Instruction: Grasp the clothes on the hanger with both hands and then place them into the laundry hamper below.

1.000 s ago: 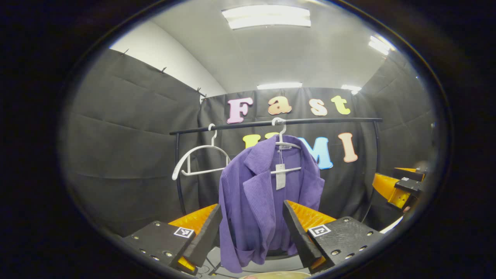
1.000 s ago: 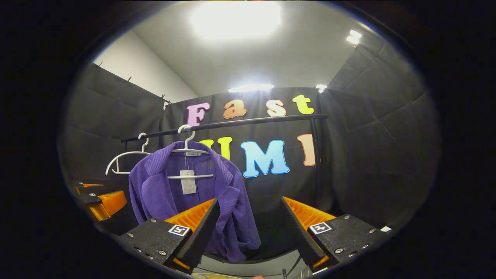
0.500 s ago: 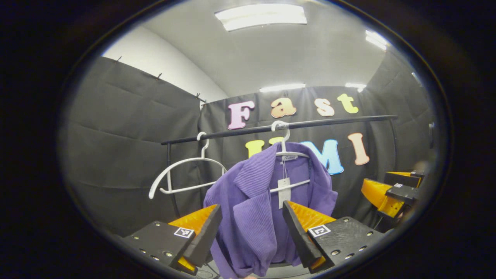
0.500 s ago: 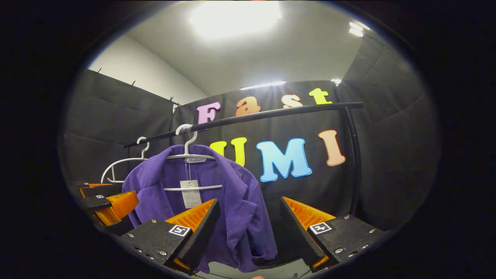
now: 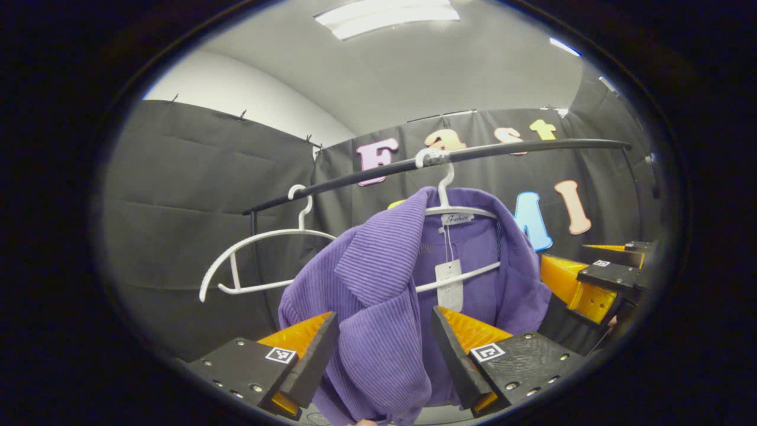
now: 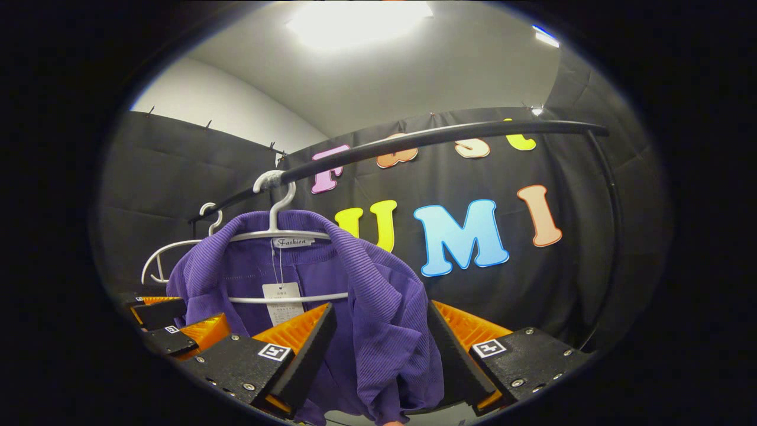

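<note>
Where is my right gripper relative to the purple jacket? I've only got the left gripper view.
Observer: In the right gripper view, the right gripper lines up with the purple jacket; one front panel hangs between its fingers.
Operator: Are they closed on it?
Observer: No, the fingers stand wide apart.
Operator: How does my left gripper look from there?
Observer: The left gripper sits at the lower left, by the jacket's other side, lower than the white hanger.
</note>
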`<act>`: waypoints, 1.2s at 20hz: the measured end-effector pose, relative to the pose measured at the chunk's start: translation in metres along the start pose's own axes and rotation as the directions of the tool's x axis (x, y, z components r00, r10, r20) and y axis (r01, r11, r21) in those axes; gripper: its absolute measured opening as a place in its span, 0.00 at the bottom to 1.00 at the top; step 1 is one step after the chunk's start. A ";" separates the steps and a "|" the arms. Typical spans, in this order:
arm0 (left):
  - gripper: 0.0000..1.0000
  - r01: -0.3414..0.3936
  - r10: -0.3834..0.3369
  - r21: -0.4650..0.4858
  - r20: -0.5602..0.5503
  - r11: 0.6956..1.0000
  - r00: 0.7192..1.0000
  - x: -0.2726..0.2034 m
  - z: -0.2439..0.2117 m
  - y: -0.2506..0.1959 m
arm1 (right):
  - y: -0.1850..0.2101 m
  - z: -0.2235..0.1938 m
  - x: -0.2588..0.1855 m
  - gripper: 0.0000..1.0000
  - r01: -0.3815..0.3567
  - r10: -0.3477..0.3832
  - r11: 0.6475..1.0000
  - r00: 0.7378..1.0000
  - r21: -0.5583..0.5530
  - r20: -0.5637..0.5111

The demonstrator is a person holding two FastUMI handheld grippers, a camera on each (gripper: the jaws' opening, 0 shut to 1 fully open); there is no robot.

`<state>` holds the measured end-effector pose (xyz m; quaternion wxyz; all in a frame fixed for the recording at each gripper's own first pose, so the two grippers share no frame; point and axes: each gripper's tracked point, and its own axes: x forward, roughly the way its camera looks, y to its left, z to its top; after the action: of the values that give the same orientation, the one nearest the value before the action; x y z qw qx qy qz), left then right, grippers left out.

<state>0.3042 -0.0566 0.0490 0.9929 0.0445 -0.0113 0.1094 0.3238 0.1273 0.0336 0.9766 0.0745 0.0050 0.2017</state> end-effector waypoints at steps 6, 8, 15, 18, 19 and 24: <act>0.91 -0.077 0.077 0.009 -0.003 0.997 0.997 0.018 -0.008 0.007 | 0.004 -0.024 0.041 0.95 -0.015 0.015 1.000 1.000 0.000 -0.027; 0.91 -0.081 0.080 0.012 0.003 0.997 0.997 0.021 -0.009 0.004 | -0.001 -0.031 0.049 0.94 -0.003 0.003 1.000 0.999 0.006 -0.040; 0.97 -0.113 0.113 0.016 -0.001 0.993 0.994 0.026 -0.015 0.002 | 0.003 -0.041 0.064 0.55 -0.029 0.034 0.997 0.997 0.072 -0.074; 0.73 -0.102 0.102 0.015 -0.007 0.995 0.995 0.027 -0.017 0.002 | 0.008 -0.035 0.066 0.16 -0.072 0.076 0.994 0.995 0.079 -0.057; 0.73 -0.103 0.103 0.012 -0.008 0.995 0.995 0.029 -0.017 0.004 | 0.008 -0.034 0.069 0.10 -0.084 0.087 0.994 0.995 0.066 -0.043; 0.07 -0.057 0.057 -0.027 0.002 0.998 0.998 0.033 -0.017 0.018 | -0.025 -0.001 0.066 0.06 0.008 -0.012 0.999 0.994 0.035 0.111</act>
<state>0.3323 -0.0308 0.0352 0.9899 0.0308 -0.0156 0.1376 0.3943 0.1304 0.0306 0.9749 0.1024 -0.0458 0.1923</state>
